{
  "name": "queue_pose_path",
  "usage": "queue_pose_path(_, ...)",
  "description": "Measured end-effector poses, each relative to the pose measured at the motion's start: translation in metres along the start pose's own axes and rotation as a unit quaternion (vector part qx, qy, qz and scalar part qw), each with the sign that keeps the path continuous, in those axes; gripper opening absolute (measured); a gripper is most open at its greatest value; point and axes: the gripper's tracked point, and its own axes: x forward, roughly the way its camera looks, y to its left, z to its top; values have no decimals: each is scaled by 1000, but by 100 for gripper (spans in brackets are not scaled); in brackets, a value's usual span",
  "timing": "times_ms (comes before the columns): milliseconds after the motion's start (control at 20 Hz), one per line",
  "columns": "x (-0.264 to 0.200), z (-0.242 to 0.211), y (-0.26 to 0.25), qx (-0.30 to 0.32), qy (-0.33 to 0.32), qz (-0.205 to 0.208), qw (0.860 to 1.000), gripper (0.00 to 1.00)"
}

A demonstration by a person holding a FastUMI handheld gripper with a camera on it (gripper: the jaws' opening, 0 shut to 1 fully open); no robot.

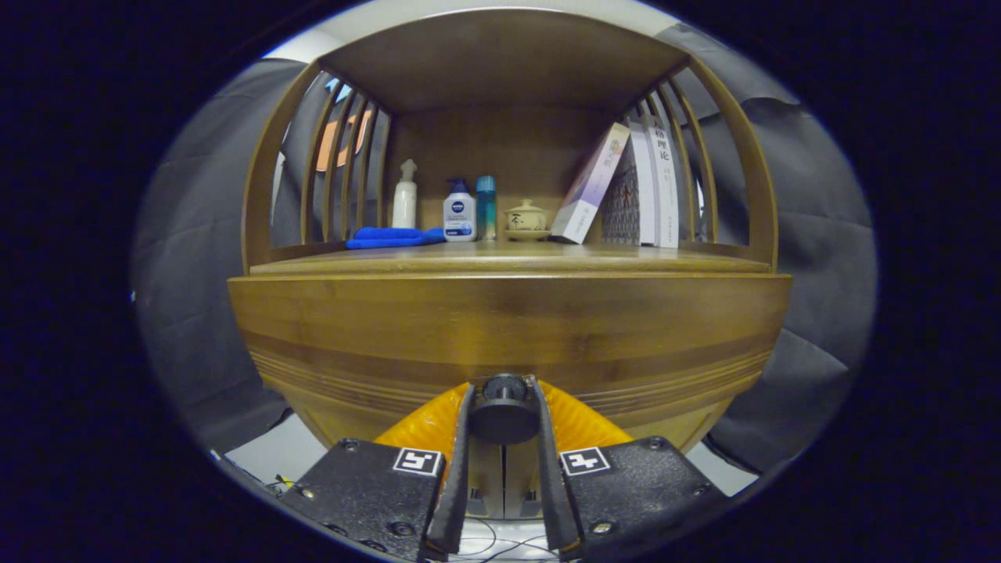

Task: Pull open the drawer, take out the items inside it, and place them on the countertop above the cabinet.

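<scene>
My tongs [504, 391] point straight ahead, level, both fingers [456, 469] pressed in on the knob [504, 410] between them

A mock home set in a cloth-walled booth; wooden cabinet [508, 328] shelving toiletry bottles [459, 209], books [653, 184].

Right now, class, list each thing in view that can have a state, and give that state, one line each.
Gripper: fingers closed on the drawer knob.
Drawer knob: gripped from both sides.
Drawer: looks closed or barely open; nothing of its inside shows.
Blue cloth: folded, lying flat on the countertop.
Lidded cup: lid on.
Leftmost book: leaning against the upright books.
Pump bottle: upright.
</scene>
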Motion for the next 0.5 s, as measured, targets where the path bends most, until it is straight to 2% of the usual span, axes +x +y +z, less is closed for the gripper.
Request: queue_pose_path(500, -55, -13, -2, 6, 9, 7, 1000, 42)
